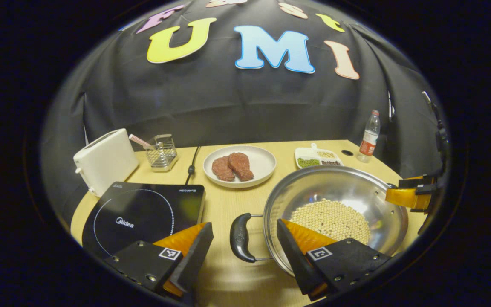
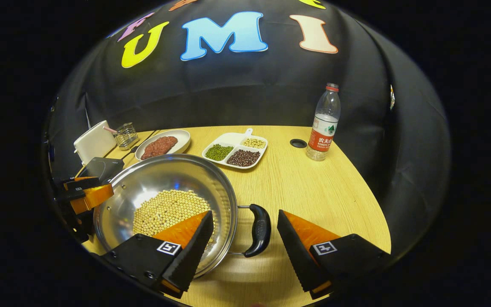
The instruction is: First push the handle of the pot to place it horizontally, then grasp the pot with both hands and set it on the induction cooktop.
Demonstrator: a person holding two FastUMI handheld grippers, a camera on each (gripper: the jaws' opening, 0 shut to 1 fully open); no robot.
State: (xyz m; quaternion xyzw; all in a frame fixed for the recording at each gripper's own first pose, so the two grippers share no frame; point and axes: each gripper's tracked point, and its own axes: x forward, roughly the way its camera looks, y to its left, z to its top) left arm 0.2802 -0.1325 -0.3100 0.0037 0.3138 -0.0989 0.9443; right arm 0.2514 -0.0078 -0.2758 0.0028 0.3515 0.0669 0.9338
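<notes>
1. The induction cooktop point(image 1: 143, 213) is a flat square slab of glossy black glass with a thin white ring printed on it. It bears "Midea" in white at the ring's middle and a smaller word at its far corner, too small to read surely.
2. The water bottle point(image 2: 324, 123) is clear ribbed plastic with a red cap and a red and white label.
3. The pot point(image 1: 335, 209) is a wide, shallow bowl of polished steel that stands on the pale wood-grain counter point(image 2: 313, 187) just beside the induction cooktop. It holds a heap of small round pale soybeans point(image 1: 333, 219).
4. Each pot handle is a curved glossy black grip on two wire arms: one handle point(image 1: 240, 237) in the left gripper view, the other handle point(image 2: 259, 230) in the right gripper view. Both lie level with the rim.
5. The left hand-held gripper point(image 1: 244, 251) is spread wide, its fingers either side of the near handle, not pressing it.
6. The right hand-held gripper point(image 2: 245, 249) is likewise spread around its handle.
7. A round white ceramic plate point(image 1: 262, 164) carries two reddish-brown meat slabs point(image 1: 232, 167).
8. A white divided dish point(image 2: 235, 150) holds green, dark and pale beans.
9. A smooth white toaster point(image 1: 105, 160) stands beside a wire-mesh basket point(image 1: 161, 152).
</notes>
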